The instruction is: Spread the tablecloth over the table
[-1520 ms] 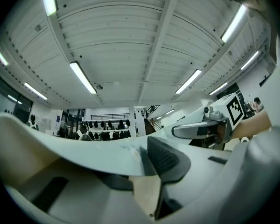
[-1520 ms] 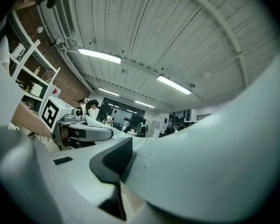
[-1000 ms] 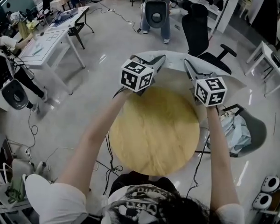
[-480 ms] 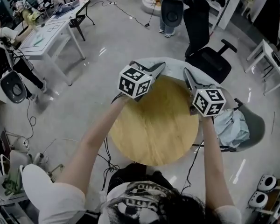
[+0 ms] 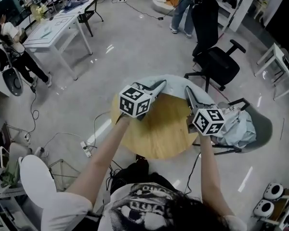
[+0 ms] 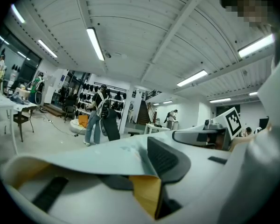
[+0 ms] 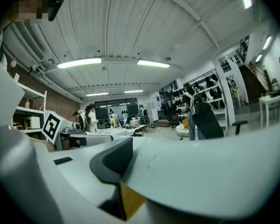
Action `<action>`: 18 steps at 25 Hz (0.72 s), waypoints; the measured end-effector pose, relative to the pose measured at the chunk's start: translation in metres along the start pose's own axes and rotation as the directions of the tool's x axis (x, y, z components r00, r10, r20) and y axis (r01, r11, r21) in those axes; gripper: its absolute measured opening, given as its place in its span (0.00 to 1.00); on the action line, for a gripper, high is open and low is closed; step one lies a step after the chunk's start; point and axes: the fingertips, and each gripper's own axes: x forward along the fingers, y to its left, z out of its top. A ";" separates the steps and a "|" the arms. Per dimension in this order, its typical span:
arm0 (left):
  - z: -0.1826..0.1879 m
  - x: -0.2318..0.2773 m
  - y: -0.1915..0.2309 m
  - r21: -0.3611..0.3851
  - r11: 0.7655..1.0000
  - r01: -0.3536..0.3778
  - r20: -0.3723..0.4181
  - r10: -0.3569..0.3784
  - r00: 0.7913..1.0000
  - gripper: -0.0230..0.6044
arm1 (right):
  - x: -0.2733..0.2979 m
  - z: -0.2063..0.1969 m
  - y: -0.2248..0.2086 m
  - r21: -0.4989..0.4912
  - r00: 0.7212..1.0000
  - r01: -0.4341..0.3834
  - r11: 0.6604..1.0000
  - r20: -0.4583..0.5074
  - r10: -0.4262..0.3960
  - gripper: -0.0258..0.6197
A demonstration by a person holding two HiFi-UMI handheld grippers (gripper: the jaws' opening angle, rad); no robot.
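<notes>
Both arms are stretched out ahead of me, left arm [image 5: 103,148] angled out a bit wider, right arm [image 5: 207,162] running straighter. The left gripper [image 5: 162,83] and right gripper [image 5: 187,89] point away from me, roughly level, side by side with a gap between them. Each one's jaws are pinched down on the tablecloth [image 5: 176,79] edge, pads pressing the fabric.

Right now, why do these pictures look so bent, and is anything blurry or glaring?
Head view: wide lens bows the room's edges; lights glint off the glossy floor. Left gripper view: ceiling beams curve, corners go black, the nearby tablecloth is soft. Right gripper view: same curving; the tube light glares.
</notes>
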 end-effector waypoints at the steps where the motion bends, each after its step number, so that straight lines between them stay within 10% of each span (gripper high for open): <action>1: -0.009 -0.005 -0.009 -0.008 1.000 -0.002 -0.009 0.002 1.000 0.18 | -0.010 -0.009 0.002 0.025 1.000 -0.002 1.000 -0.003 0.002 0.19; 18: -0.111 -0.099 -0.107 -0.139 0.990 -0.030 -0.120 0.013 0.993 0.18 | -0.131 -0.119 0.062 0.433 0.996 -0.080 0.898 0.005 0.086 0.18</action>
